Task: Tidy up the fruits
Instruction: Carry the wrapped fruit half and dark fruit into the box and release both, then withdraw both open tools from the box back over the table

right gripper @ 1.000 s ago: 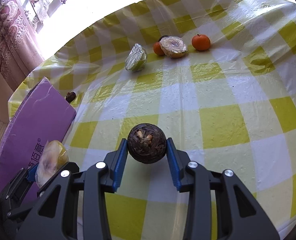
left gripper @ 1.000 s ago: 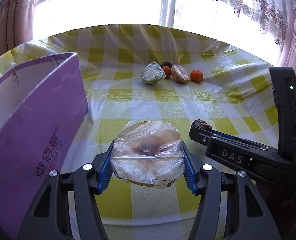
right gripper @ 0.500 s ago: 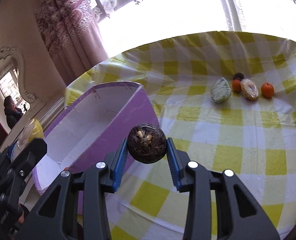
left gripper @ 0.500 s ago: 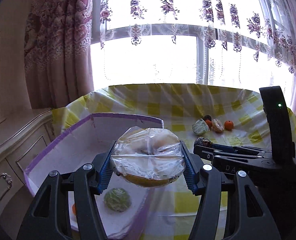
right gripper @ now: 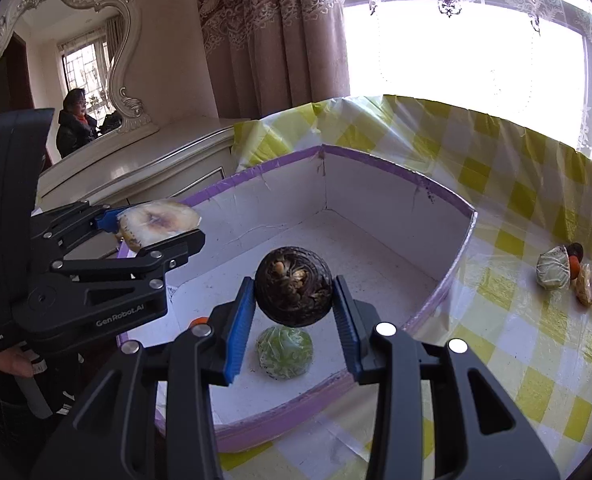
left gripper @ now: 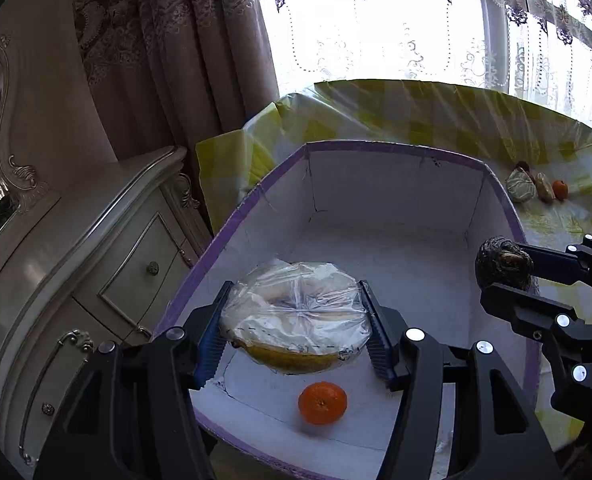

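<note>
Cream dresser [left gripper: 108, 264] on left, carved trim, drawers with round knob [left gripper: 152, 267] and curled metal handle [left gripper: 74, 338]. Ornate mirror [right gripper: 72, 68] standing on it, far left; person in dark coat [right gripper: 76, 120] showing in glass. Heavy brown patterned curtain [left gripper: 168, 52] hanging behind dresser. Bright window [right gripper: 463, 52] far right of it, sheer lace curtain [left gripper: 435, 36] with floral border across panes. Yellow-and-white checked tablecloth [right gripper: 535, 208] under glossy clear cover, draping over far left table corner.
</note>
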Demonstrator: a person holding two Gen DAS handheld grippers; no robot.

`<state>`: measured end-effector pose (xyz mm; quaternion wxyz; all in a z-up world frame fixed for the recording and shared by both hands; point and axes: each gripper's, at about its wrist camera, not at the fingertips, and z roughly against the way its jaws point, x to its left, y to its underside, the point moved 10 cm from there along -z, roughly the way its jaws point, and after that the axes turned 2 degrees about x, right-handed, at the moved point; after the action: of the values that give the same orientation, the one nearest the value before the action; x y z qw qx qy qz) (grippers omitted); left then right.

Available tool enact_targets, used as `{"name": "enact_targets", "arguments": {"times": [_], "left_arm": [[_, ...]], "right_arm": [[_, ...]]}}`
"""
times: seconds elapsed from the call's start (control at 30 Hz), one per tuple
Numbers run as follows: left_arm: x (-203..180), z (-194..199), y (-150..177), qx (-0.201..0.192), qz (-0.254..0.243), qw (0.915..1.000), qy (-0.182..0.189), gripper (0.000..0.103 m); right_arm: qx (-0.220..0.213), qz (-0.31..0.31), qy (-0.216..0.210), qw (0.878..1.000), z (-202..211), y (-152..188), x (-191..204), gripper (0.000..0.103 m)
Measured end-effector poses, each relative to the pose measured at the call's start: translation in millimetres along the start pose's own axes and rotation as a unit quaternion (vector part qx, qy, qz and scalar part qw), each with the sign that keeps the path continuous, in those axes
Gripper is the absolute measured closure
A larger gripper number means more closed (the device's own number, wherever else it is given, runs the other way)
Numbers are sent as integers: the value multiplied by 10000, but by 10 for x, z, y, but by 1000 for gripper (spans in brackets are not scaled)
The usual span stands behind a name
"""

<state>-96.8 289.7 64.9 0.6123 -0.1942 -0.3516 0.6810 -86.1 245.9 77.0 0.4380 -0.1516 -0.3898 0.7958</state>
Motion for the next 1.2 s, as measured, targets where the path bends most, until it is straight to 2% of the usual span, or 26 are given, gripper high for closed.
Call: {"name": "enact_targets", "arguments": {"times": [0.07, 0.2, 0.23, 0.27, 0.33, 0.43, 0.53, 0.67, 0.77, 0.87, 0.93, 1.0, 1.1, 1.2], "left_arm": [[16, -198, 63, 276, -121, 9994, 191, 45], [43, -579, 337, 943, -482, 9943, 156, 45], [19, -608, 385, 1019, -662, 9924, 171, 45], [-2, -598, 399, 1020, -790, 9913, 243, 45], [-39, -581, 414, 986, -999, 9898, 231, 42], [2, -595, 469, 1011, -1196, 9875, -164, 41], [30, -506, 507, 969, -949, 9906, -159, 41], [61, -399, 602, 940, -928, 9907, -323, 41], [186, -366, 624, 1030, -826, 9902, -448, 41], [244, -350, 674, 1156, -676, 9901, -422, 41], [241, -345, 643, 1158, -680, 9899, -456, 33], [209, -271, 570, 986, -700, 9910, -575, 12], [177, -210, 499, 926, -557, 9918, -689, 8], [190, -54, 351, 633, -285, 9930, -954, 8]], "right_arm": [[195, 73, 3, 9998, -122, 50, 47, 63], [539, 191, 162, 9982, -314, 185, 73, 61], [527, 228, 142, 9983, -323, 189, 85, 53], [498, 267, 144, 9983, -322, 186, 97, 38], [475, 357, 236, 9980, -337, 180, 102, 22], [476, 481, 356, 9971, -355, 220, 92, 22], [468, 580, 296, 9968, -340, 243, 131, 22], [425, 583, 144, 9973, -315, 267, 198, 22], [429, 635, 153, 9969, -314, 293, 244, 13], [377, 686, 120, 9969, -303, 298, 282, 11], [340, 685, 100, 9970, -284, 304, 289, 10], [318, 695, 86, 9970, -277, 300, 277, 10], [189, 692, 31, 9974, -213, 288, 254, 9], [-299, 399, -221, 9985, 9, 205, 134, 9]]}}
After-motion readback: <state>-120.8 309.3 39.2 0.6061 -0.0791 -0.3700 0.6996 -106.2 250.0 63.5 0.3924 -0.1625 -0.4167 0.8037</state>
